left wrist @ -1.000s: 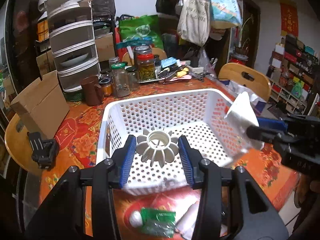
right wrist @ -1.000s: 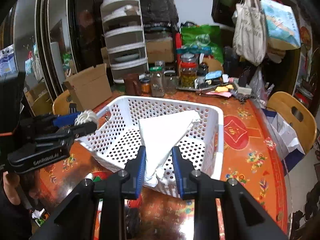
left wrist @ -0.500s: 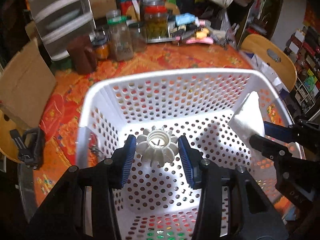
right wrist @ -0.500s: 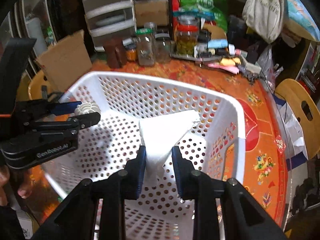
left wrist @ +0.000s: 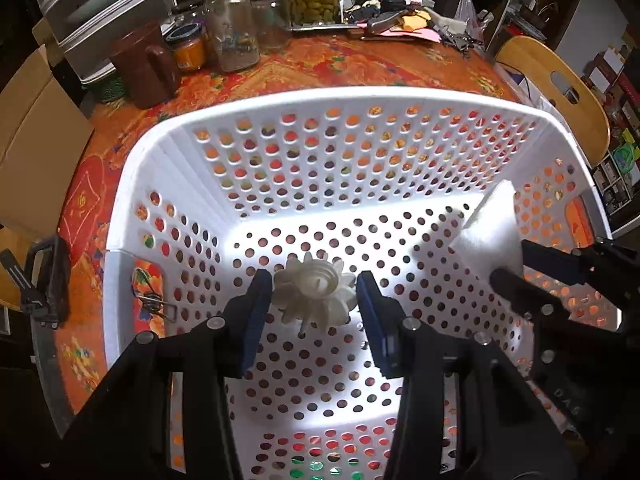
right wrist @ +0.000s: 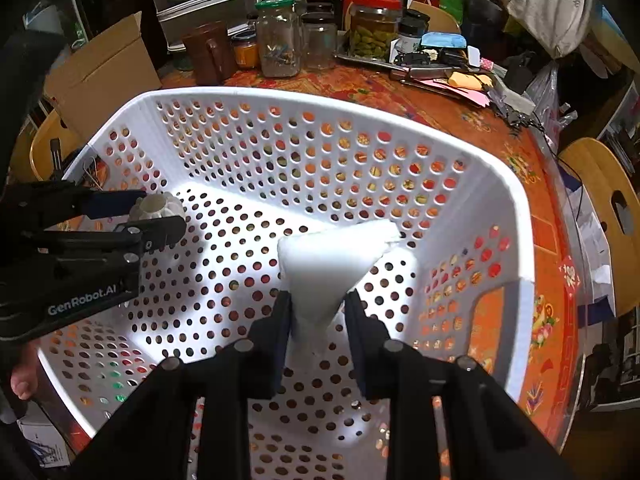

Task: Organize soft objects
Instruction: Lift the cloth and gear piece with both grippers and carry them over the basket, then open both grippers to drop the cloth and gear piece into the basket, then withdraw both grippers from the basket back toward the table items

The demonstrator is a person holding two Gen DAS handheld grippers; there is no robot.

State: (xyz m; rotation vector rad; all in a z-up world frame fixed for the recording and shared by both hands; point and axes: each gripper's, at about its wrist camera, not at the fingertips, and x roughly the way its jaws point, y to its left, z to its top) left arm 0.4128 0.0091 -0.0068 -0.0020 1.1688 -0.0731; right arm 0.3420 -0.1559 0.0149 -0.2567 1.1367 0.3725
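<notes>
Left gripper [left wrist: 315, 304]: pads appear to pinch a white ribbed flower-shaped piece [left wrist: 314, 294] from both sides, held low over the floor of the basket so it drops only a little on release.
Right gripper [right wrist: 316, 326]: clamped on the narrow end of a white soft pouch [right wrist: 332, 258], whose wide end fans out ahead above the floor.
Basket [left wrist: 352, 98]: white, perforated, nothing lying inside yet; both pieces hang within its walls.
Table [left wrist: 360, 66]: orange patterned cloth, glass jars [left wrist: 232, 28] behind the basket.
</notes>
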